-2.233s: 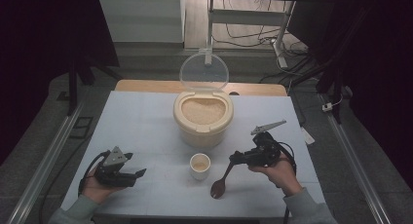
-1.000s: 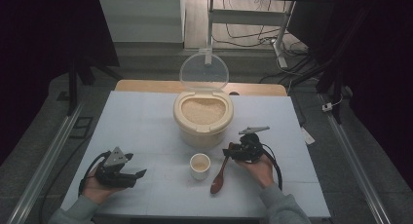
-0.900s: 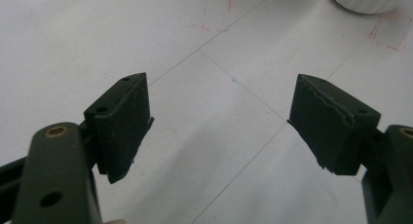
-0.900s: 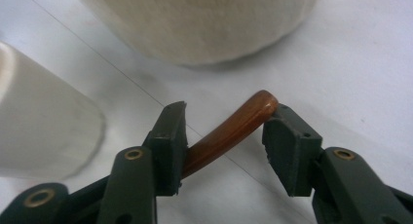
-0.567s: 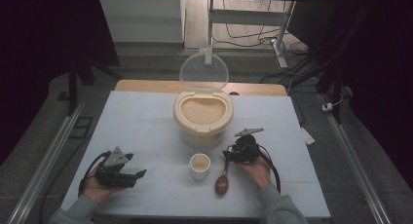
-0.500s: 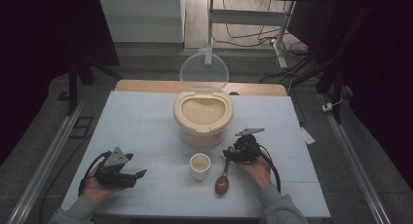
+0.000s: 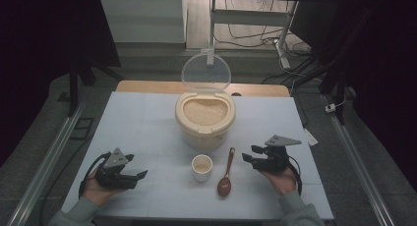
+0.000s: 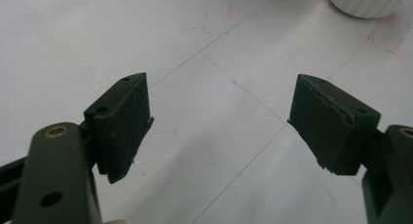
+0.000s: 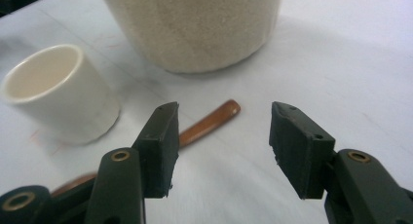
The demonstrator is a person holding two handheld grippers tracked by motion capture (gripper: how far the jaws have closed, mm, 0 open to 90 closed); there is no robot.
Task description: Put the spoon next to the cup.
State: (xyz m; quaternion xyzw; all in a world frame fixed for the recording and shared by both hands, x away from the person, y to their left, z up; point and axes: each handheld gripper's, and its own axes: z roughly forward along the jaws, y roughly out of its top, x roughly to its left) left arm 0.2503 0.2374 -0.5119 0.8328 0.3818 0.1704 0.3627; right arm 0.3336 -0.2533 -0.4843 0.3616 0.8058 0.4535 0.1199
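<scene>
The worktop [image 7: 147, 118] carries everything, a pale sheet marked with thin grid lines. At its far middle stands the rice container [image 7: 205, 119], cream-coloured, filled with grain, its clear round lid [image 7: 206, 72] hinged upright behind it. Near of the container sits the small white cup [image 7: 202, 167], upright, its mouth open. Just right of the cup, not touching it, lies the brown wooden spoon [image 7: 226, 173] flat on the worktop, bowl toward me, handle pointing away toward the container.

My right tongs [image 7: 250, 154] hover to the right of the spoon, clear of it. Their jaws are spread, having just been moving, and nothing sits between them; in the right gripper view [image 9: 223, 136] the spoon's handle [image 9: 209, 122] shows beyond the left jaw, with the cup [image 9: 61, 95] farther left.

My left tongs [image 7: 139, 168] rest at the near left, well apart from the cup. Their jaws stand spread over bare worktop [image 8: 219, 78], holding nothing.
</scene>
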